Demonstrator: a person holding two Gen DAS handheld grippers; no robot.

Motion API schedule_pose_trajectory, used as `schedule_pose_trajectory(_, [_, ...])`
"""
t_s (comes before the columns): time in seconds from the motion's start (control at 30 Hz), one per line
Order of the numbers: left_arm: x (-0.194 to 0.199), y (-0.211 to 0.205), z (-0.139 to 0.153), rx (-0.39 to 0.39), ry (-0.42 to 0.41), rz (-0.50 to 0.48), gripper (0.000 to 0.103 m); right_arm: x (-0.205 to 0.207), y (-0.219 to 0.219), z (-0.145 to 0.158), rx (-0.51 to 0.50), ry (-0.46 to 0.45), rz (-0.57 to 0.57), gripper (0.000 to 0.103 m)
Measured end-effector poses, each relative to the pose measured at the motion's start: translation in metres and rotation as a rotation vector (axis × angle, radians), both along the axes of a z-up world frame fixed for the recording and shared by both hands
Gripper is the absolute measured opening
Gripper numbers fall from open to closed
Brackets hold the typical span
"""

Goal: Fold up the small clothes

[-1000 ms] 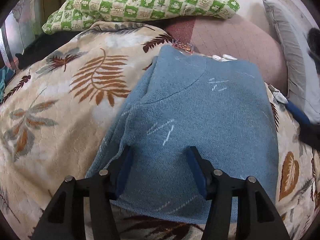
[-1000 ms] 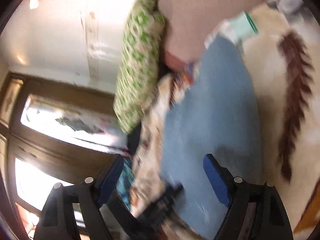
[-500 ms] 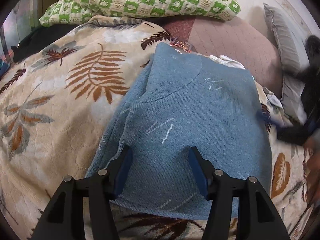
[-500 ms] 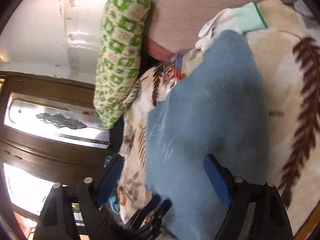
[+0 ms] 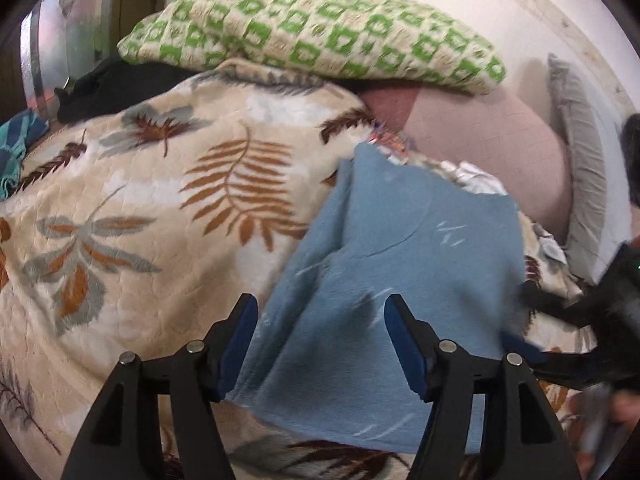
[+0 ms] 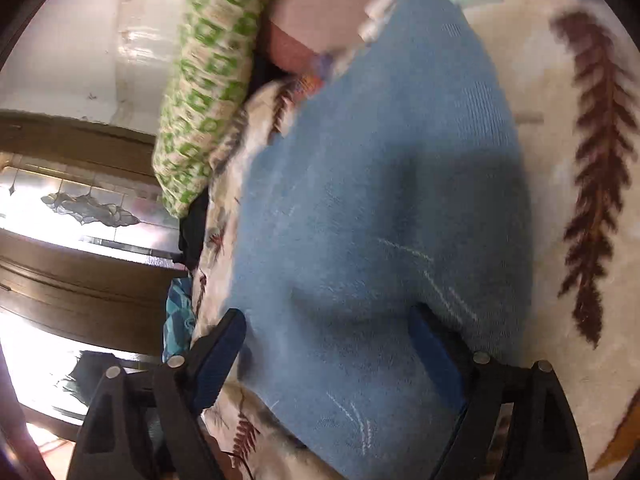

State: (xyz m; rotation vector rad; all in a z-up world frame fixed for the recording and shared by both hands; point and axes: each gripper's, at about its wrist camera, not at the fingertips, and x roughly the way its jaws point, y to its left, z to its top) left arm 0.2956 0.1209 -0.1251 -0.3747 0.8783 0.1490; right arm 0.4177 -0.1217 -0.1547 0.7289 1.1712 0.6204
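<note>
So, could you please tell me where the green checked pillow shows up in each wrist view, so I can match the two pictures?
Left wrist view: the green checked pillow lies across the top centre, behind the leaf-print blanket.
Right wrist view: the same pillow stands on end at upper left, beside the wooden door.
Shared landmark: the blue garment, central in both views, between the open jaws.
</note>
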Motion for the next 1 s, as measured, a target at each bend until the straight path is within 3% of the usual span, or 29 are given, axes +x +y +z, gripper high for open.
schedule_pose_trajectory(0.07, [0.001, 0.003, -0.003, -0.010, 0.013, 0.007, 0.067, -0.002, -0.001, 0.011, -0.022, 0.029, -0.001, 0.087])
schedule_pose_trajectory(0.17, [0.002, 0.005, -0.004, -0.025, 0.013, 0.009, 0.067, -0.018, 0.002, 0.038, -0.025, -0.067, 0.064, 0.087])
schedule_pose_trajectory(0.2, [0.003, 0.006, -0.004, -0.025, 0.013, 0.009, 0.067, -0.025, 0.004, 0.035, -0.051, -0.071, 0.077, 0.087])
schedule_pose_trajectory(0.3, [0.003, 0.003, -0.006, -0.019, 0.022, -0.003, 0.067, -0.032, 0.017, -0.012, -0.106, 0.050, 0.126, 0.088])
schedule_pose_trajectory(0.43, [0.003, 0.003, -0.005, -0.011, 0.024, -0.002, 0.067, -0.034, 0.018, 0.016, -0.120, 0.006, 0.111, 0.088])
schedule_pose_trajectory(0.53, [0.003, 0.003, -0.005, -0.016, 0.022, -0.003, 0.067, -0.029, 0.022, 0.045, -0.120, -0.100, 0.143, 0.088])
schedule_pose_trajectory(0.7, [0.004, 0.005, -0.010, -0.019, 0.039, 0.002, 0.067, 0.027, 0.005, 0.053, -0.044, -0.147, -0.005, 0.088])
schedule_pose_trajectory(0.83, [0.006, 0.001, -0.012, -0.018, 0.043, -0.007, 0.067, 0.070, -0.025, 0.023, 0.048, -0.107, -0.143, 0.087])
schedule_pose_trajectory(0.93, [0.008, -0.004, -0.015, -0.010, 0.056, -0.031, 0.067, 0.089, -0.030, -0.007, 0.139, -0.095, -0.171, 0.087])
schedule_pose_trajectory(1.0, [0.010, -0.005, -0.014, 0.001, 0.052, -0.031, 0.067, 0.092, -0.021, 0.000, 0.075, -0.127, -0.139, 0.087])
